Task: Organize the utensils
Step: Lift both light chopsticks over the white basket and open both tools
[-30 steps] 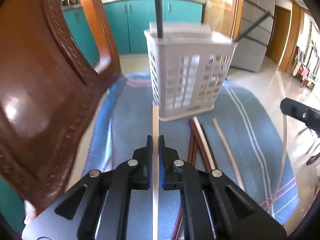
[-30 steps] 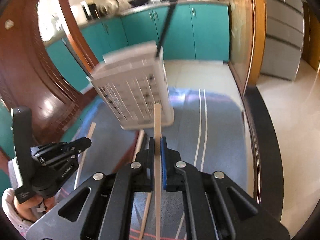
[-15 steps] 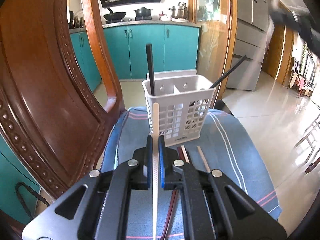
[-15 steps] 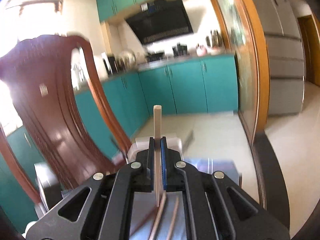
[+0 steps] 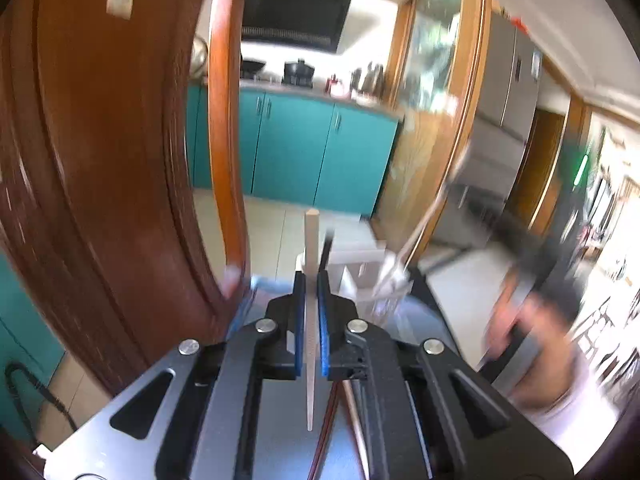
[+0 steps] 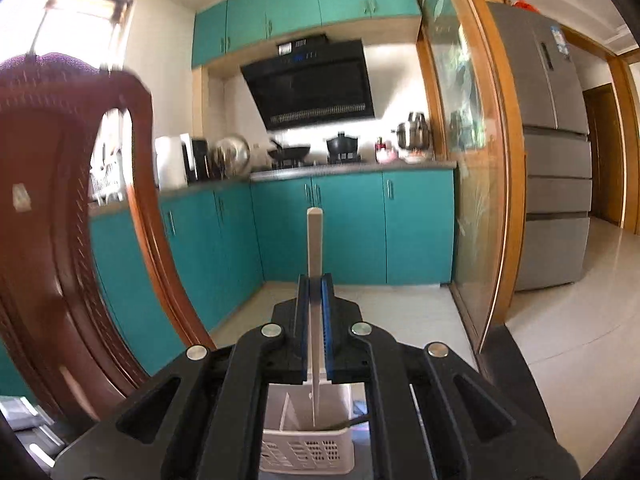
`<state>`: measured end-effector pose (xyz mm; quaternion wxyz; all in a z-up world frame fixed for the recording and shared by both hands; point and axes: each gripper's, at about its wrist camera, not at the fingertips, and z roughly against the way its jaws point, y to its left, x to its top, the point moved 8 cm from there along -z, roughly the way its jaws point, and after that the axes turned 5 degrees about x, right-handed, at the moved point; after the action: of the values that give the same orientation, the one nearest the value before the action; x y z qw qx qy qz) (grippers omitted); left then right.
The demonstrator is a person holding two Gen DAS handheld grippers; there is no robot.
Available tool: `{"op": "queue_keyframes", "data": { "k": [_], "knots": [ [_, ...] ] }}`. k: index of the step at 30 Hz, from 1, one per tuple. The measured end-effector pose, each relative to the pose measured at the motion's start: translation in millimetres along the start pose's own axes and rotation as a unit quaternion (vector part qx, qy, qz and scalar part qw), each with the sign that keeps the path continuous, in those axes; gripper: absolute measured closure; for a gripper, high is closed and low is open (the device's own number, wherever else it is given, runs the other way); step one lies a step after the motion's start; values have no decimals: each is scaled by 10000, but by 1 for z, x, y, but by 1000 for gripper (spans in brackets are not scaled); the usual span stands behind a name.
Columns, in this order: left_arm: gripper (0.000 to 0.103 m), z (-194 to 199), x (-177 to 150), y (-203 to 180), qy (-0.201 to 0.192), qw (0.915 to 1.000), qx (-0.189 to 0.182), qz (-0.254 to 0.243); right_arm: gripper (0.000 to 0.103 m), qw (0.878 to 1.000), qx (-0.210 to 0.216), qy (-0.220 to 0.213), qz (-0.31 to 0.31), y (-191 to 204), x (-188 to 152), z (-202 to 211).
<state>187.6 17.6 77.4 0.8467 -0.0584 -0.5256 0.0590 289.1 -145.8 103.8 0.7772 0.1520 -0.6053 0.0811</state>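
Observation:
My left gripper is shut on a pale wooden chopstick that stands up between the blue pads. Just behind its fingertips is the white slotted basket, blurred, with a black utensil in it. My right gripper is shut on a second pale chopstick. That chopstick's lower tip hangs over the open top of the basket, beside the inner divider. In the left wrist view this chopstick is a blurred slant that reaches the basket's right side. Loose chopsticks lie on the cloth below.
A carved wooden chair back rises close on the left, as also in the right wrist view. The person's hand is at the right. Beyond the blue cloth are teal cabinets, a wood-framed glass partition and a fridge.
Both grippers have risen and tipped up with their chopsticks still held. The basket has dropped low in both views. The right chopstick's lower tip now hangs over the basket.

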Motion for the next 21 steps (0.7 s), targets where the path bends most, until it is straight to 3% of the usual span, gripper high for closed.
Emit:
{"op": "queue_keyframes", "data": {
  "k": [6, 7, 9, 11, 13, 18, 21],
  "knots": [
    [96, 10, 65, -4, -822, 9957, -48, 416, 95, 9990, -21, 448, 69, -8, -27, -13],
    [96, 8, 71, -5, -911, 9947, -31, 471, 91, 9987, -14, 494, 104, -9, -29, -10],
    [96, -3, 86, -8, -1065, 9921, -9, 657, 61, 9990, 17, 432, 80, -12, -27, 2],
    [96, -13, 95, -10, -1203, 9895, -24, 804, 51, 9997, 39, 221, -13, -17, -21, 23],
    [96, -27, 99, -15, -1303, 9876, -17, 875, 51, 9998, 92, 170, -67, -20, -20, 43],
    [96, -71, 84, -23, -1012, 9927, 283, 599, 49, 9988, 278, 260, -292, -31, -39, 87],
    [96, -97, 63, -26, -626, 9965, 292, 479, 48, 9961, 149, 816, -296, -38, -75, 87]
  ]
}}
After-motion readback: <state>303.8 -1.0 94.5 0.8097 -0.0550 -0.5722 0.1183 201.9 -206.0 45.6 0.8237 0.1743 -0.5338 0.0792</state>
